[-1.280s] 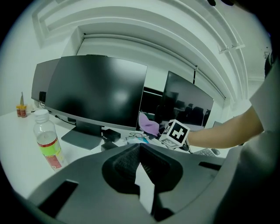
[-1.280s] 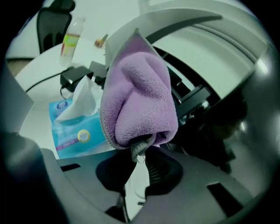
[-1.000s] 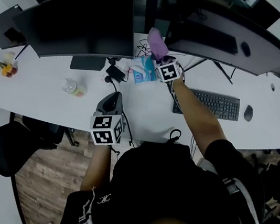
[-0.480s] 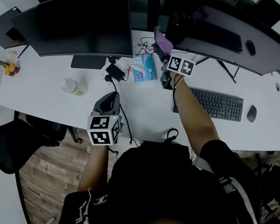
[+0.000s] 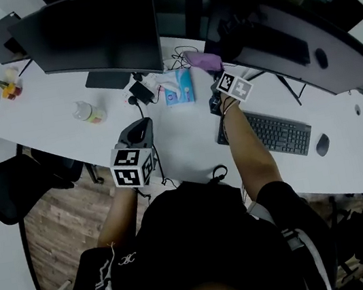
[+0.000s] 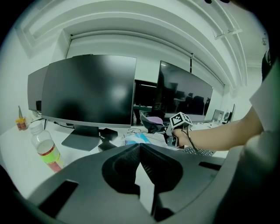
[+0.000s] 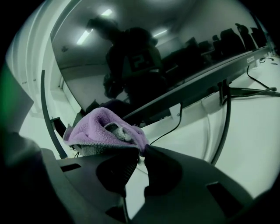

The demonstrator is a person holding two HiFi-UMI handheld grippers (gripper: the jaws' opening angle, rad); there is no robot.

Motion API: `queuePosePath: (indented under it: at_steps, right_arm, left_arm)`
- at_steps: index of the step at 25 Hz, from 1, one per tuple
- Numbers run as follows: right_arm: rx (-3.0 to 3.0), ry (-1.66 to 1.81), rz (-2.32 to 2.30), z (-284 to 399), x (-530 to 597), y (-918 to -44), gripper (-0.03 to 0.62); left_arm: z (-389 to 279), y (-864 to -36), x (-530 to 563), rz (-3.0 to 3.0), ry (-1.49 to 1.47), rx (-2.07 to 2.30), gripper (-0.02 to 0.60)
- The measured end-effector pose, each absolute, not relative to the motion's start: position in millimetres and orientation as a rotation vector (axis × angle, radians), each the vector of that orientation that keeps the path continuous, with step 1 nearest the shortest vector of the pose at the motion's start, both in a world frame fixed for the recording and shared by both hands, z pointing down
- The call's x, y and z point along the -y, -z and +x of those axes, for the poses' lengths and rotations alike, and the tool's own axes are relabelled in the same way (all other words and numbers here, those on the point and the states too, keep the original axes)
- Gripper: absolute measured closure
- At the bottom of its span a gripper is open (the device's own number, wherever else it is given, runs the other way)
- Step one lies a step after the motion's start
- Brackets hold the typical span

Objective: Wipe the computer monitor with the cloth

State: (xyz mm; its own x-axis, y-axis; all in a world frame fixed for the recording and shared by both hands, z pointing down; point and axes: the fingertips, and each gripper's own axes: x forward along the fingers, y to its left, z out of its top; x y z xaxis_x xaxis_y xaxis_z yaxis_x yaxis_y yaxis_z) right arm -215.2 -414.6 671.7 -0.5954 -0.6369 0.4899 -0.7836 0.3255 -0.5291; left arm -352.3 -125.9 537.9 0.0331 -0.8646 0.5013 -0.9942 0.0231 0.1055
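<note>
Head view: my right gripper point(image 5: 214, 73) holds the purple cloth point(image 5: 202, 60) near the lower edge of the curved monitor point(image 5: 304, 51). Left gripper view: my left gripper point(image 6: 140, 145) has its jaws together, nothing between. Right gripper view: jaws clamp the purple cloth

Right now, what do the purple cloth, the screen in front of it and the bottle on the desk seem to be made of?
The cloth, pinched in the right gripper, looks like microfibre or terry: fuzzy, looped, matte pile. The monitor screen looks smooth and glossy: it mirrors a figure and ceiling lights. The bottle is probably clear plastic: see-through wall, coloured label.
</note>
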Motion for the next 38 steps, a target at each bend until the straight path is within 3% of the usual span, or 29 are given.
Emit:
queuePosePath:
  at_steps: [13,27,38]
  right_arm:
    - [2.365,-1.234,1.469,-130.2,457.6,-661.1,0.572]
    - [2.537,-1.308,1.203,-135.5,438.4,-663.1,0.576]
    - [2.585,-1.779,1.279,-117.4,449.4,-654.2,0.576]
  left_arm:
    - [-311.7,-535.0,142.0,1.913,-0.43,1.846,0.569]
    - [-270.3,-536.5,155.2,1.903,-0.425,1.84,0.569]
    - [-268.7,-531.4,152.7,1.916,-0.453,1.849,0.569]
